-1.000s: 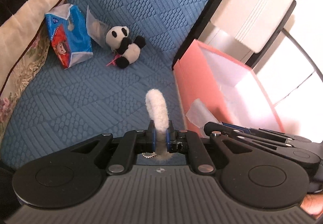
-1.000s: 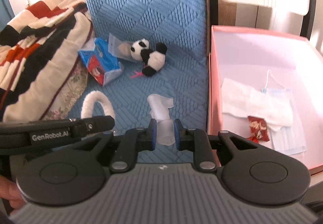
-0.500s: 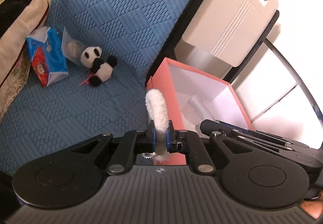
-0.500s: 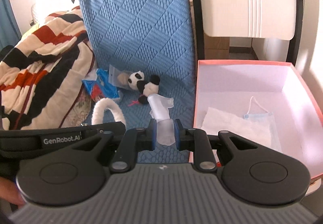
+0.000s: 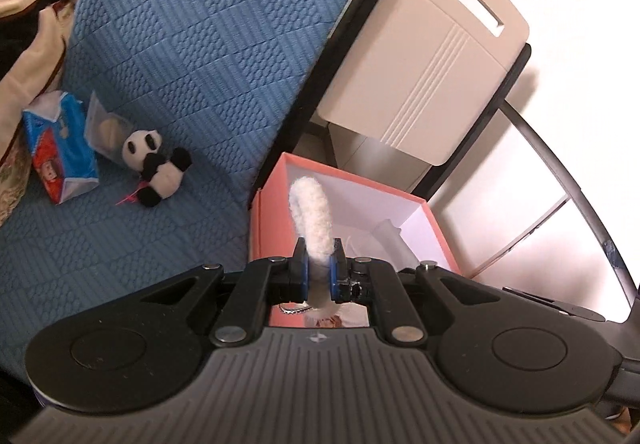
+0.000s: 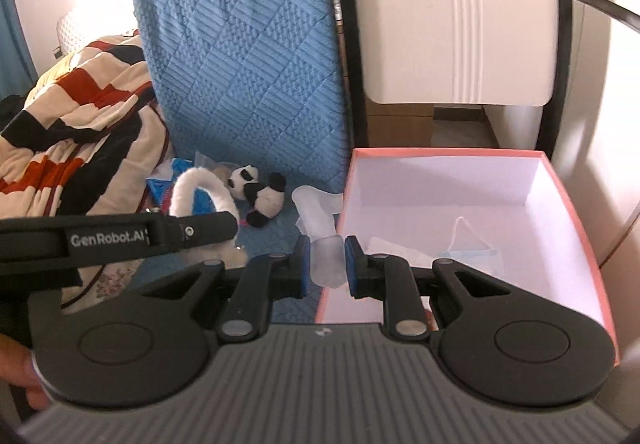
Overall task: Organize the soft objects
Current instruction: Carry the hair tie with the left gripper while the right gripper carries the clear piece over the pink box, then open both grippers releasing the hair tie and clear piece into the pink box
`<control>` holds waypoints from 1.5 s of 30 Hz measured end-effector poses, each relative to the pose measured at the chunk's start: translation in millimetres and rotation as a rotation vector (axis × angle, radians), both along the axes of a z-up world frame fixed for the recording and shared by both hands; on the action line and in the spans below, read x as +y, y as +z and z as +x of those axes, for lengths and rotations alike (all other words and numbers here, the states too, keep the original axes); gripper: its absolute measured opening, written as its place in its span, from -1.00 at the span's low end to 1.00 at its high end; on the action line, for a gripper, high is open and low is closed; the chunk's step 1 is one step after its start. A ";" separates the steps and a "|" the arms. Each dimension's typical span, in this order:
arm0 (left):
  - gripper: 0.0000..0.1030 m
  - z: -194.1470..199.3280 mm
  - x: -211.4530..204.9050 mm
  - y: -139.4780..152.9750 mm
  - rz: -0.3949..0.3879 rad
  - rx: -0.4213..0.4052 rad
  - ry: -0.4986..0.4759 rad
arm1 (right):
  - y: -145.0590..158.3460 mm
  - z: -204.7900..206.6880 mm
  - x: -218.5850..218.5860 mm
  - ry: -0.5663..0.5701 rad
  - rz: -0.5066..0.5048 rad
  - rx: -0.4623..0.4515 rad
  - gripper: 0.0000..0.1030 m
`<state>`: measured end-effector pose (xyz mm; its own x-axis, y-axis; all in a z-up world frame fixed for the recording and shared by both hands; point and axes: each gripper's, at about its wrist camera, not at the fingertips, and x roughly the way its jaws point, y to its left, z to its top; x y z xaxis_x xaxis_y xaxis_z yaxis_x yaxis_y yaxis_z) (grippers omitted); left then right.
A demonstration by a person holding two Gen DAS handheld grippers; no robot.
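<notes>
Pink box (image 5: 276, 220) now looms closer beneath both clamped grippers, panda (image 5: 156, 168) farther off

Blue quilted bed (image 5: 132, 244), panda plush (image 5: 158, 170), tissue pack (image 5: 60, 152)

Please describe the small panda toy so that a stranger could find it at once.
On the blue quilted cover, left of the pink box, lies the panda toy. It rests beside a blue packet. It alone is black-and-white plush.
</notes>
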<state>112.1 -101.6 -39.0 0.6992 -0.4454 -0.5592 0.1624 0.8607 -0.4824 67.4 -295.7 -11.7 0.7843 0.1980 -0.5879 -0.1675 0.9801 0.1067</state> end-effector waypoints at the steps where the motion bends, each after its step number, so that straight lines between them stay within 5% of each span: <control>1: -0.78 1.8 -4.1 0.7 0.004 -0.004 -0.003 | 1.0 0.4 -4.7 -0.005 -0.002 0.000 -0.57; 9: -0.78 18.7 -42.1 -5.4 0.030 0.004 -0.055 | -7.1 5.2 -43.8 -0.061 -0.005 0.029 -0.57; 22: -0.78 34.4 -90.4 -61.2 0.099 0.091 -0.124 | -67.3 23.1 -94.4 -0.155 0.029 0.189 -0.56; 31: -0.75 37.4 -106.7 -78.4 0.142 0.122 -0.157 | -84.9 25.4 -103.2 -0.172 0.014 0.211 -0.51; 32: -0.64 38.1 -107.1 -79.1 0.140 0.131 -0.161 | -85.3 25.7 -103.8 -0.171 0.009 0.209 -0.51; 35: 0.30 42.9 -107.2 -82.2 0.128 0.177 -0.171 | -82.4 25.3 -104.6 -0.172 0.000 0.201 -0.45; 39: 0.38 40.4 -102.9 -72.6 0.157 0.142 -0.141 | -73.9 22.3 -108.3 -0.193 -0.008 0.177 -0.11; 45: 0.38 30.4 -95.8 -44.0 0.173 0.069 -0.141 | -53.6 13.0 -105.7 -0.202 0.010 0.120 -0.09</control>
